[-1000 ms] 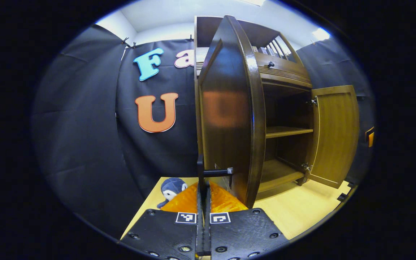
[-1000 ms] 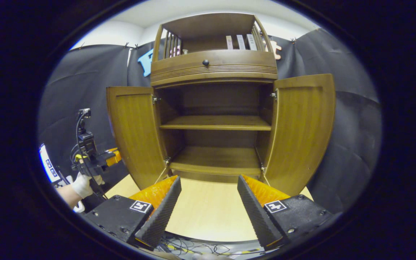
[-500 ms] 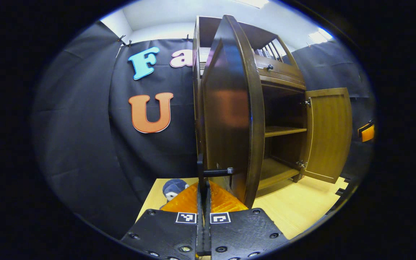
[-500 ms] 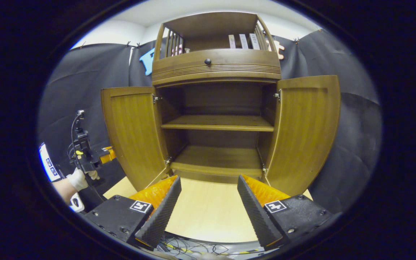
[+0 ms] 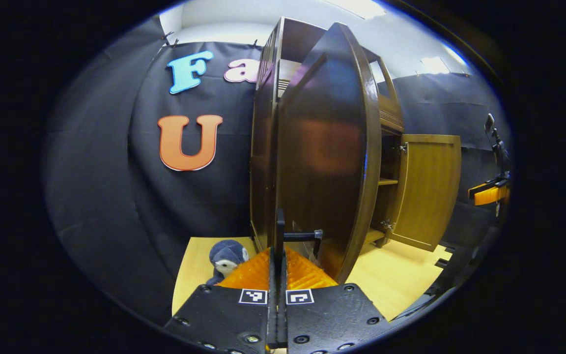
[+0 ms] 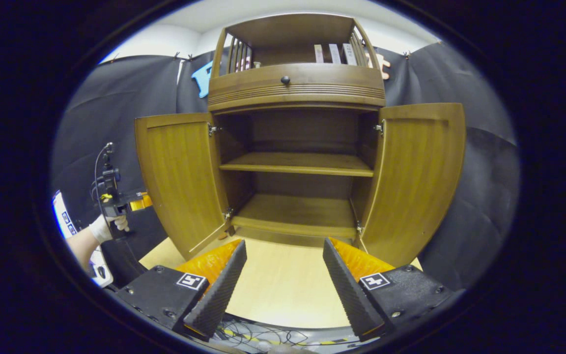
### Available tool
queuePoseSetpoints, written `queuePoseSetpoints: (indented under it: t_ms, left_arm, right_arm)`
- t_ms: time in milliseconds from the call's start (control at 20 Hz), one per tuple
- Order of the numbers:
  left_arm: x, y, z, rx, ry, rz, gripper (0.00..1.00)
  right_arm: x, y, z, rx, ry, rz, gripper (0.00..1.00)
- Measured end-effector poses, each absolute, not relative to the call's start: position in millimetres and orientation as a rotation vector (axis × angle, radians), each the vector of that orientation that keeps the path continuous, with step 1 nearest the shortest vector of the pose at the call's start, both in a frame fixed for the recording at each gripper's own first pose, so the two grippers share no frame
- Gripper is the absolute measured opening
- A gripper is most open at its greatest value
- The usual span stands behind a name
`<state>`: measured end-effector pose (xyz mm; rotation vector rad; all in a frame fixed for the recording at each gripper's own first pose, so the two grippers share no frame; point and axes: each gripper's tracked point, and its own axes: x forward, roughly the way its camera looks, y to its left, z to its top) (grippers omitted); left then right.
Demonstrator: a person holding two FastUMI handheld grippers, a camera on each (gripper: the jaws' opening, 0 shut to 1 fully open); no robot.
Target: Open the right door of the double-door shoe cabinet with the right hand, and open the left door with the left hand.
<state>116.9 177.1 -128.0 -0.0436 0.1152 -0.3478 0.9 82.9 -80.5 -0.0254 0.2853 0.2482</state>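
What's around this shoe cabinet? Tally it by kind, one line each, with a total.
Open doors: 2, left door and right door
Inner shelves: 2
Drawer knob: 1
Door handle: 1
Plush toy: 1
Grippers: 2, left gripper and right gripper
Total: 9
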Motion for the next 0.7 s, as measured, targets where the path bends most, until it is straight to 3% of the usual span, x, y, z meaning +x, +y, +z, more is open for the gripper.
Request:
queuePoseSetpoints:
  t_ms: [50, 100, 150, 450, 550, 600, 650, 700]
  left_arm:
    - [114.8, 179.8, -127.1, -0.036, 0.114, -0.340, 0.01]
    - [110.3, 183.5, -125.8, -0.030, 0.109, -0.329, 0.11]
    - [112.6, 186.0, -126.7, -0.030, 0.107, -0.315, 0.13]
    - [84.3, 222.1, -138.5, -0.059, 0.145, -0.154, 1.00]
    - [65.6, 239.4, -134.6, -0.047, 0.148, -0.021, 1.00]
    - [54.8, 243.1, -134.3, -0.047, 0.165, 0.038, 0.89]
    - [44.1, 243.7, -133.0, -0.047, 0.177, 0.090, 0.84]
    - [32.9, 240.1, -127.7, -0.044, 0.176, 0.134, 0.95]
  right_arm:
    - [1.9, 84.5, -80.0, -0.026, 0.287, 0.256, 0.99]
    - [2.5, 84.6, -80.1, -0.025, 0.287, 0.262, 1.00]
    - [4.0, 84.5, -79.5, -0.025, 0.287, 0.269, 0.99]
    - [18.9, 79.8, -74.5, -0.002, 0.283, 0.325, 0.99]
    - [24.0, 75.6, -70.5, 0.000, 0.273, 0.337, 1.00]
    - [27.7, 69.9, -67.6, -0.001, 0.266, 0.338, 1.00]
    - [31.3, 64.4, -64.6, -0.001, 0.256, 0.339, 0.99]
    - [31.9, 58.4, -63.2, -0.001, 0.247, 0.341, 0.99]
